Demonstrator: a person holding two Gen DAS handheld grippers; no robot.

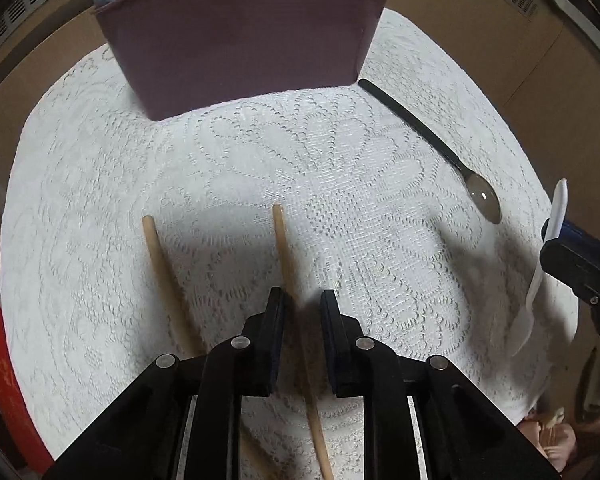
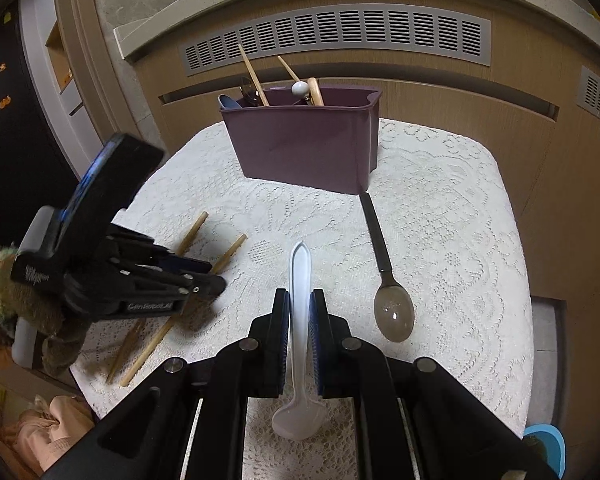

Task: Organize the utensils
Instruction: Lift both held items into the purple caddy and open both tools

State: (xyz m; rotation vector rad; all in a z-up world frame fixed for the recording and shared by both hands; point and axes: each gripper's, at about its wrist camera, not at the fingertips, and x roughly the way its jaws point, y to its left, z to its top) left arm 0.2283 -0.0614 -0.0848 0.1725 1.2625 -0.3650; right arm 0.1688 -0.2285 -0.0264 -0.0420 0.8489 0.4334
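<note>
Right hand-held gripper (image 2: 300, 312) clamped on a white plastic spoon (image 2: 299, 280) — smooth, tapered handle. Left hand-held gripper (image 1: 302, 304) parted around one round wooden chopstick (image 1: 286, 252). Purple plastic bin (image 2: 304, 144) behind them on the lace-covered bench (image 2: 460, 220); black-handled spoon (image 2: 388, 288) just right of the bin's corner.

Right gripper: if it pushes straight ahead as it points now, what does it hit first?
Likely the purple utensil caddy. The right gripper, shut on the white spoon, points across bare lace cloth toward its front wall; depth is uncertain.
</note>
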